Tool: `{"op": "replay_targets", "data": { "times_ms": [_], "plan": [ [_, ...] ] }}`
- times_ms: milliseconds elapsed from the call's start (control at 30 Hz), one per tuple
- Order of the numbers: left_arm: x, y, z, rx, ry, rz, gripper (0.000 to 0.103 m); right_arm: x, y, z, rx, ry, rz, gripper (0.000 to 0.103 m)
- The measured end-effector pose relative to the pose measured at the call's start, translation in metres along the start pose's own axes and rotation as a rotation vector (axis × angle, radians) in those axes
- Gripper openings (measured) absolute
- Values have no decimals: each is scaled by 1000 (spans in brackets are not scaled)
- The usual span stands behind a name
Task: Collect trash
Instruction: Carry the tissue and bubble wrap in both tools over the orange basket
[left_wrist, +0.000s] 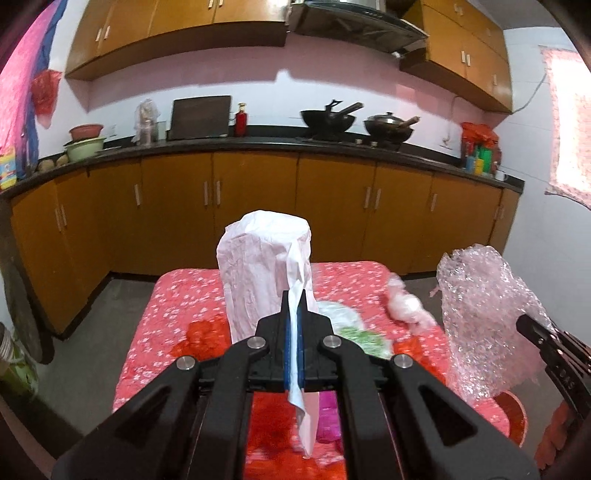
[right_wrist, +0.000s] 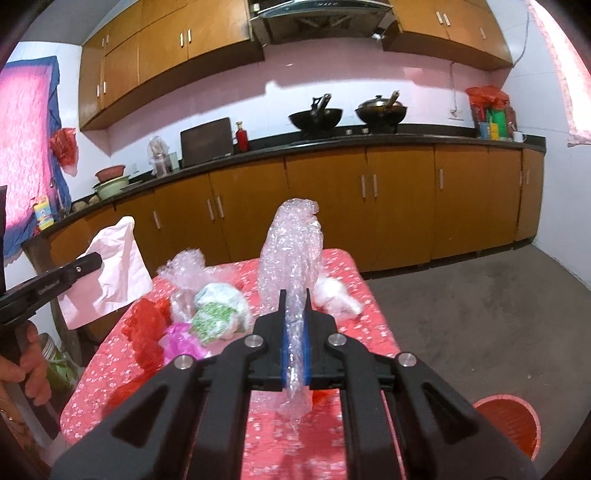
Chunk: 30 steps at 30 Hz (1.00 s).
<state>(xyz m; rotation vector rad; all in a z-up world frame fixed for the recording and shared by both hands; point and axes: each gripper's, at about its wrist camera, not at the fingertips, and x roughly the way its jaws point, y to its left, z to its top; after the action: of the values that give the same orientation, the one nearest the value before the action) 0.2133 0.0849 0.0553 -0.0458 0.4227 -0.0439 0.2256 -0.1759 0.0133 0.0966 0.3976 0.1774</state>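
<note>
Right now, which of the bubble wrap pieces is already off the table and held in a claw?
The tall bubble wrap sheet, pinched upright in the right claw. The smaller bubble wrap wad lies on the red floral table by the red plastic scrap, ungripped.

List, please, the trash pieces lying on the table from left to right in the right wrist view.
Red plastic → pink wrapper → green-and-white bag → held bubble wrap → white plastic wad.
</note>
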Motion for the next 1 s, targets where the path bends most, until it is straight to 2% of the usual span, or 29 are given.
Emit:
{"op": "replay_targets", "data": {
  "times_ms": [233, 567, 733, 1000],
  "plan": [
    [4, -54, -1, 56, 12, -90, 2, -17, -46, -2, 41, -21, -81, 7],
    [17, -153, -27, 107, 66, -292, 2, -46, -137, -24, 76, -34, -283, 7],
    [27, -211, -54, 143, 120, -408, 2, -58, -190, -50, 113, 2, -378, 7],
    [46, -297, -113, 209, 243, -530, 2, -73, -258, -119, 159, 112, -512, 7]
  ]
}}
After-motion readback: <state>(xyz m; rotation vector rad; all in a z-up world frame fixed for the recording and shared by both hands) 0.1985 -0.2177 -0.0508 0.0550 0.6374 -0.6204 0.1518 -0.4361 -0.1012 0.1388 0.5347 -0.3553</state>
